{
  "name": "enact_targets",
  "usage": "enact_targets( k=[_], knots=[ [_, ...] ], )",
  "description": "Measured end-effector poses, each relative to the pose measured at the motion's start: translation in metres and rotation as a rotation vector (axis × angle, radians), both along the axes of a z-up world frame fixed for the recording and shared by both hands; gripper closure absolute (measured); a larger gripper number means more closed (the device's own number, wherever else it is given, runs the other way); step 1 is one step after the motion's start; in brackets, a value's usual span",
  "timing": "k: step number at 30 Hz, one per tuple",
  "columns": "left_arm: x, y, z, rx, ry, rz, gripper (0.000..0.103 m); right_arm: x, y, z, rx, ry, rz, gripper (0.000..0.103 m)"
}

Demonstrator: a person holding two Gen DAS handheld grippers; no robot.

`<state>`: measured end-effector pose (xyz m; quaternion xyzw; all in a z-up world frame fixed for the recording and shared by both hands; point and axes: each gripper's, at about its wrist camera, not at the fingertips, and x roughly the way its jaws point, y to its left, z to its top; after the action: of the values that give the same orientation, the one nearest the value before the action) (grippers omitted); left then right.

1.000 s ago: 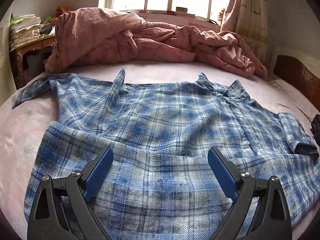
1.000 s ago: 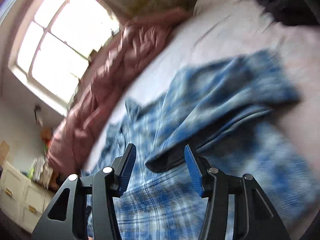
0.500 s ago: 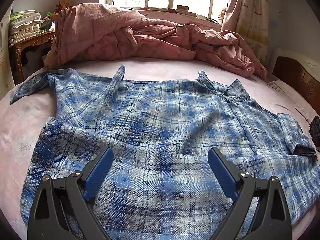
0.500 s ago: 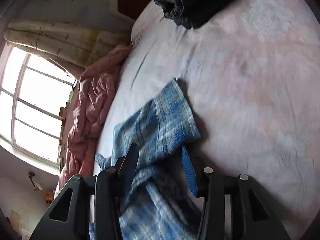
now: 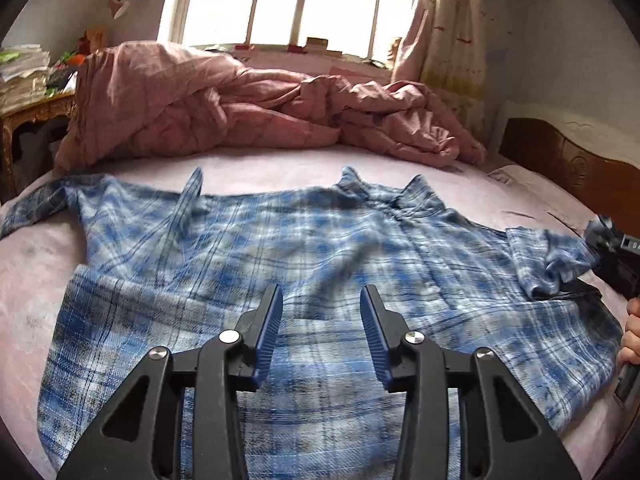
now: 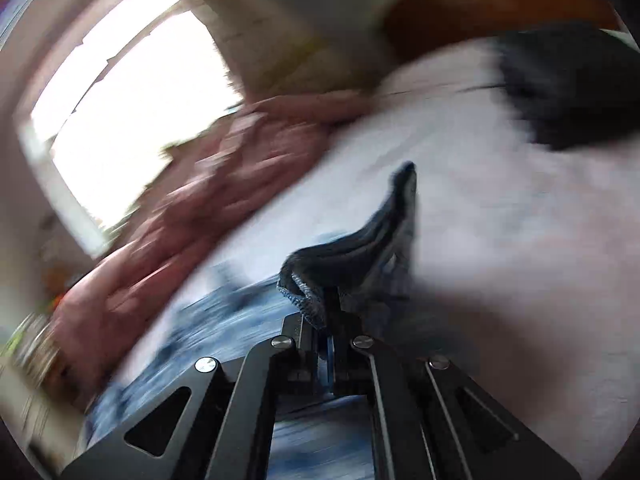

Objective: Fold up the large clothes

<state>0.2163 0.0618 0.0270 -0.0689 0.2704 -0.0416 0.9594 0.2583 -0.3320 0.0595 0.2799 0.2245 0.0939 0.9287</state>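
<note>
Shirt (image 5: 312, 264) spread flat across the pink bed (image 5: 36, 264), crumpled quilt (image 5: 248, 112) behind. Left gripper (image 5: 320, 316) hovering over the near hem, fingers apart, nothing between. Right gripper (image 6: 326, 320) clamped tight on the sleeve cuff (image 6: 360, 240), lifted off the sheet, pretty blurry though

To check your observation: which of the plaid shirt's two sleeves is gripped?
The sleeve on the headboard side: the right gripper has its jaws shut on its cuff. The other sleeve lies flat.

A home bedroom: a bed (image 5: 280, 168) with a crumpled pink quilt (image 5: 240, 116) on its far side, a curtained window (image 5: 288, 4) behind, a wooden headboard (image 5: 568, 164) at right.
</note>
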Motion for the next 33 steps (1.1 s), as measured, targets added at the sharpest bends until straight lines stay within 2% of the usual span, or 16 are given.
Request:
enact_targets(
  k=[1,3,7,10,12,15,16,18,20,23,24,26,28,29,31,33],
  knots=[
    [-0.001,-0.002,0.001,0.011,-0.011,-0.006,0.065,0.001,0.024,0.006,-0.013,-0.032,0.147,0.099],
    [-0.003,-0.009,0.003,0.035,-0.02,-0.017,0.067,0.001,0.055,0.009,-0.063,-0.04,0.247,0.099],
    [-0.002,-0.014,0.003,0.039,-0.004,-0.056,0.072,0.011,0.084,-0.01,-0.164,0.08,0.26,0.095],
    [-0.002,-0.016,0.002,0.035,0.005,-0.075,0.072,0.012,0.078,-0.02,-0.157,0.154,0.266,0.089],
    [-0.003,-0.02,0.003,0.039,0.009,-0.101,0.072,0.005,0.068,-0.017,-0.186,0.165,0.228,0.073],
    [-0.005,-0.031,0.005,0.033,0.038,-0.155,0.066,-0.011,0.053,-0.003,-0.286,0.112,0.125,0.069],
    [-0.008,-0.033,0.007,0.008,0.056,-0.147,0.065,-0.014,0.046,0.003,-0.316,0.094,0.095,0.067],
    [-0.015,-0.037,0.012,-0.112,0.088,-0.179,0.061,-0.022,0.025,0.017,-0.408,0.093,0.004,0.052],
    [-0.015,-0.048,0.019,-0.202,0.124,-0.255,0.057,-0.026,0.006,0.024,-0.484,0.087,-0.053,0.052],
    [0.012,-0.078,0.022,-0.21,0.214,-0.329,0.054,-0.025,-0.025,0.026,-0.502,0.111,-0.04,0.052],
    [0.025,-0.089,0.02,-0.2,0.248,-0.35,0.052,-0.022,-0.034,0.023,-0.507,0.142,-0.003,0.047],
    [0.051,-0.104,0.009,-0.177,0.341,-0.289,0.052,-0.015,-0.049,0.011,-0.561,0.249,0.01,0.035],
    [0.074,-0.11,-0.005,-0.223,0.46,-0.202,0.056,-0.015,-0.062,-0.003,-0.637,0.285,-0.018,0.035],
    [0.08,-0.113,-0.007,-0.258,0.468,-0.204,0.055,-0.016,-0.067,-0.01,-0.635,0.295,-0.002,0.035],
    [0.095,-0.124,-0.01,-0.246,0.482,-0.213,0.055,-0.011,-0.075,-0.019,-0.619,0.33,0.046,0.035],
    [0.109,-0.129,-0.019,-0.27,0.519,-0.215,0.052,-0.004,-0.073,-0.023,-0.678,0.35,0.03,0.035]
  ],
)
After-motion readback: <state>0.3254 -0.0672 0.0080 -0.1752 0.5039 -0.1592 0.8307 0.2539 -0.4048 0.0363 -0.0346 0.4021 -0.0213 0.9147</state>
